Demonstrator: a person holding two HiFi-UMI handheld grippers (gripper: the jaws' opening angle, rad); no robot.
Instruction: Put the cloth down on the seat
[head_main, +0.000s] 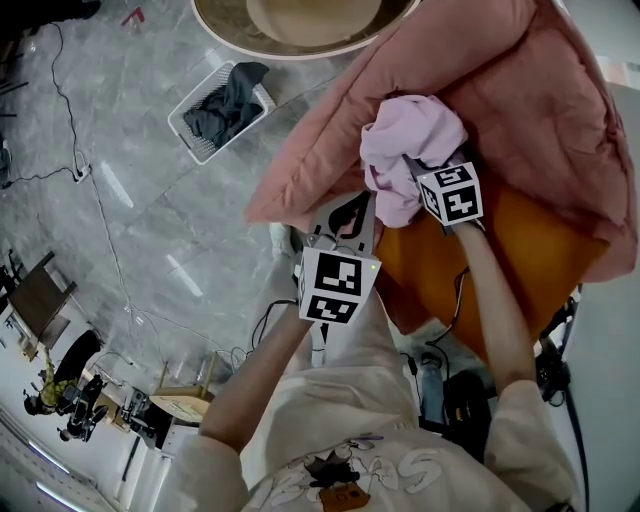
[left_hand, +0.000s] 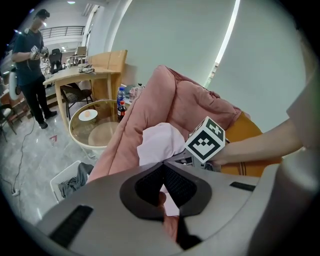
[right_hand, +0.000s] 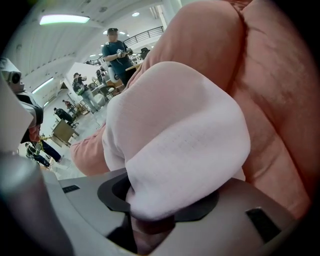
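Your right gripper (head_main: 418, 172) clamped on bunched pale pink cloth (head_main: 410, 135), upper centre of head view. Cloth rests against pink cushion (head_main: 500, 90); orange seat (head_main: 520, 250) lower right of it in frame. Your left gripper (head_main: 358, 208) just lower left of cloth, jaw tips pressed together.

Cream printed T-shirt (head_main: 340, 430) — grey left tongs (left_hand: 163, 164), right tongs (head_main: 418, 172), black-and-white marker cubes (head_main: 338, 285).

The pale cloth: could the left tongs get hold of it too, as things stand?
Probably yes. The cloth hangs right ahead of the left tongs, nothing between, though they are shut and must open first. The right tongs grip it.
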